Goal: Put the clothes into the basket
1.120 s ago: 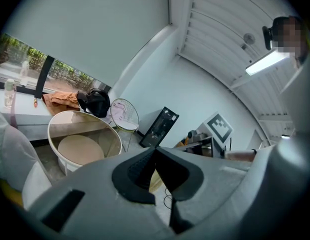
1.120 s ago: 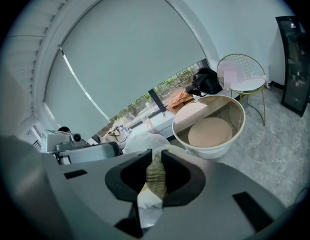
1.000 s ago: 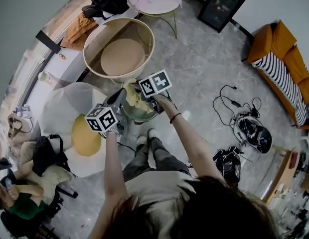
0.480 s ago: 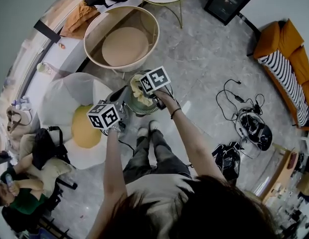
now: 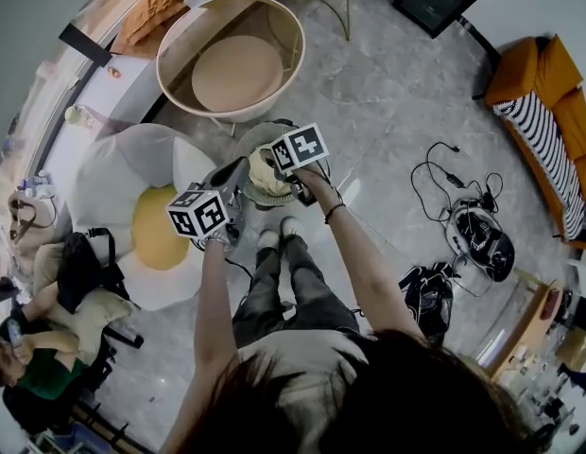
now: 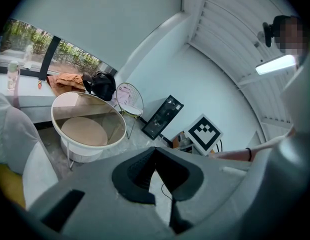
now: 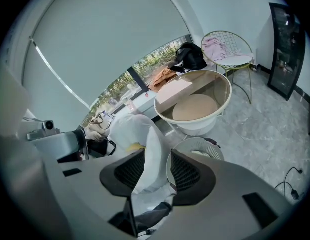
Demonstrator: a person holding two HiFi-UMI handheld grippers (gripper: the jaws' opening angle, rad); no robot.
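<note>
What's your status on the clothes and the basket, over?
Right gripper over basket, jaws apart, just been opening, nothing between them. Left gripper shut, empty. Pale yellow garment lies in basket. Nothing in the way.

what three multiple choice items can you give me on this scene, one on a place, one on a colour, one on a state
1. Where does the basket stand? A on the round table; B on the floor; C on the sofa.
2. What colour is the garment lying in the basket? A pale yellow; B dark blue; C red.
3. How do the jaws of the left gripper stand? A wide apart; B clamped on a garment; C closed together on nothing.
Answers: 1 B, the head view shows it on the floor just ahead of the person's shoes; 2 A, the garment inside is pale yellow; 3 C, the left gripper view shows the tips meeting, with only floor beyond.
</note>
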